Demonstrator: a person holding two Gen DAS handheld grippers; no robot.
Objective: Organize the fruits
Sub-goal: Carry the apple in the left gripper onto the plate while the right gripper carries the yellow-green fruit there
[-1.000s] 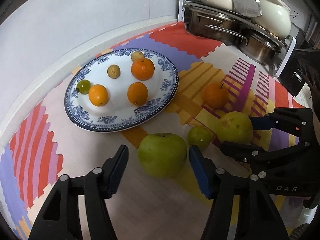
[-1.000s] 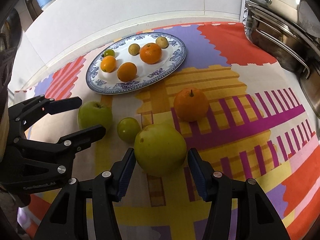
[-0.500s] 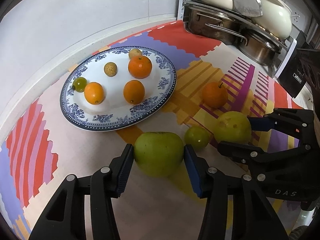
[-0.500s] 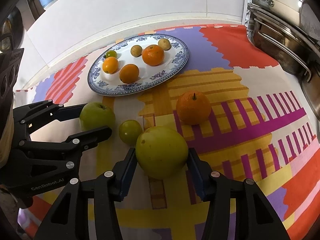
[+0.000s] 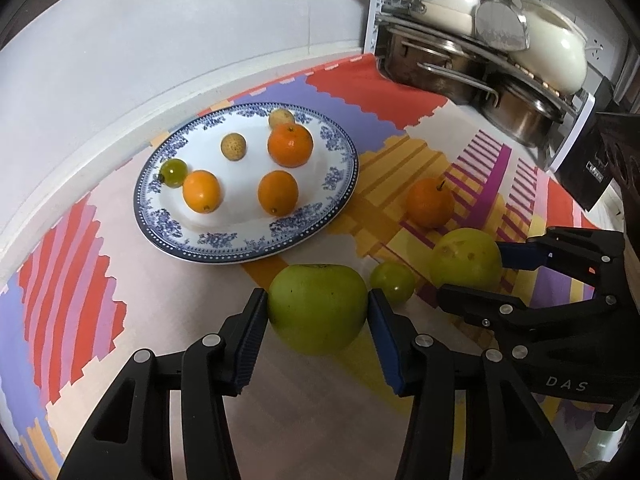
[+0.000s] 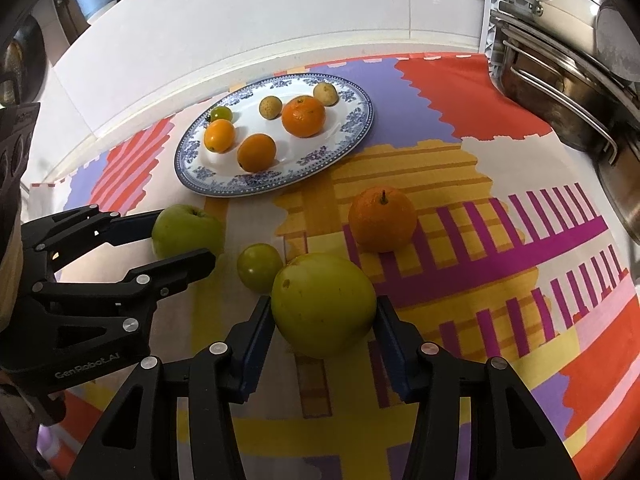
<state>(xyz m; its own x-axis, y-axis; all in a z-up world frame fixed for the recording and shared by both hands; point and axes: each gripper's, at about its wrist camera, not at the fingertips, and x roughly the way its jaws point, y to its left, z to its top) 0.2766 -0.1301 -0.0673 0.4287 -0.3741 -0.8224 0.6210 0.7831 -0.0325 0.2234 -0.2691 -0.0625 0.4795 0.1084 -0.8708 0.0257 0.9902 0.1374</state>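
Between both held fruits — small green fruit [image 5: 392, 282], orange [image 5: 430, 208] behind.

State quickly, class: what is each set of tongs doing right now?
Left tongs: closed on the round green apple.
Right tongs: closed on the large yellow-green round fruit.

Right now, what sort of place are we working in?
Likely a home kitchen counter: stacked steel pots on a rack, a white tiled wall, and a patterned mat under the fruit plate.

Home kitchen — stacked pots [image 5: 460, 68]
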